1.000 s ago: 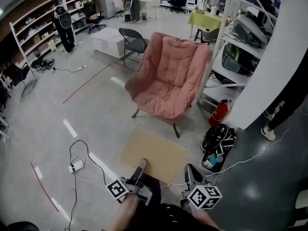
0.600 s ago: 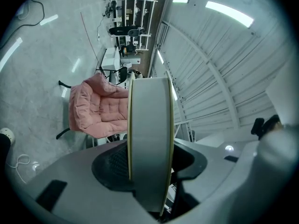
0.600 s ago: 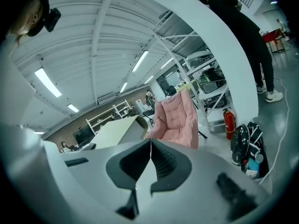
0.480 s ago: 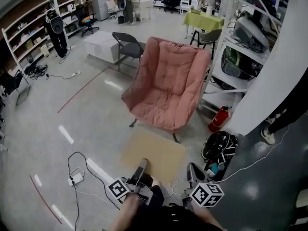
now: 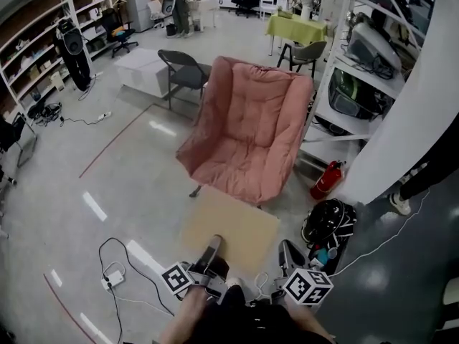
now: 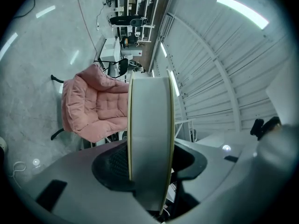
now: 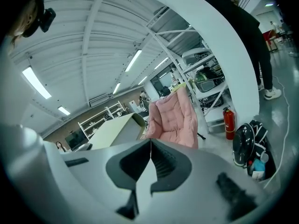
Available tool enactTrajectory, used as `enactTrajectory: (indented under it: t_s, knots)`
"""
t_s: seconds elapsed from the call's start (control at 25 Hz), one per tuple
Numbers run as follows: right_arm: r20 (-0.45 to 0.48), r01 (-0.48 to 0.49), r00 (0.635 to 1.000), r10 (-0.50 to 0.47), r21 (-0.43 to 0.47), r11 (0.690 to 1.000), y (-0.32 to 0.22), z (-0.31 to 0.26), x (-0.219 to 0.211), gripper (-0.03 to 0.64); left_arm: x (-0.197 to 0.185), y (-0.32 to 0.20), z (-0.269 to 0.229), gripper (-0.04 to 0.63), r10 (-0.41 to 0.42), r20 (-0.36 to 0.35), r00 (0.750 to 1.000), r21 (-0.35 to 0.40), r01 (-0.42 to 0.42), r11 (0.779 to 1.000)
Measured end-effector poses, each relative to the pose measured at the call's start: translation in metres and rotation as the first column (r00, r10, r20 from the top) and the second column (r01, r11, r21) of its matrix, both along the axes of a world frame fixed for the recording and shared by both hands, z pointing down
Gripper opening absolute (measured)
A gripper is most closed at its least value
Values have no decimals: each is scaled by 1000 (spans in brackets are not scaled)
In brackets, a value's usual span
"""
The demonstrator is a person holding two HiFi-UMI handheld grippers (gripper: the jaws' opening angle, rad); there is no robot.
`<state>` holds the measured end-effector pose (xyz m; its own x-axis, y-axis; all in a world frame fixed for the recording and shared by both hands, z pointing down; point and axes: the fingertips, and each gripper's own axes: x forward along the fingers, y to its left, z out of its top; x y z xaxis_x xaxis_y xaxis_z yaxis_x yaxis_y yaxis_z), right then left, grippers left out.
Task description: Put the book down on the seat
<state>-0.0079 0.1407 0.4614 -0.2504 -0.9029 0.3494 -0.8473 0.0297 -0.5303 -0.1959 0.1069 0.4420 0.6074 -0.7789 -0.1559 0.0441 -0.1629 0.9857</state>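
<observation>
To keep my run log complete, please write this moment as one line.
left hand-held gripper: shut on book | right hand-held gripper: shut, empty | book: not yet on pink chair ahead

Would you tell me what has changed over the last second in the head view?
The camera has moved nearer the pink chair, which now shows larger. The left gripper still clamps the book; the right gripper stays shut beside it.

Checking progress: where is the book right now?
Head view, lower centre: the book is clamped in the left tool, held short of the pink armchair.
</observation>
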Motion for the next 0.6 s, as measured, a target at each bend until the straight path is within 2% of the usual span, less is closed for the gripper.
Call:
enactTrajectory:
  t_s: [0.24,0.6]
  knots:
    - [14,-51,999,52,-13,999,-3,4,10,12,7,-10,2,224,40,-3,999,0,-40,999]
    - [34,-78,996,78,-27,997,-10,9,19,13,11,-15,12,224,48,1,999,-32,-48,998]
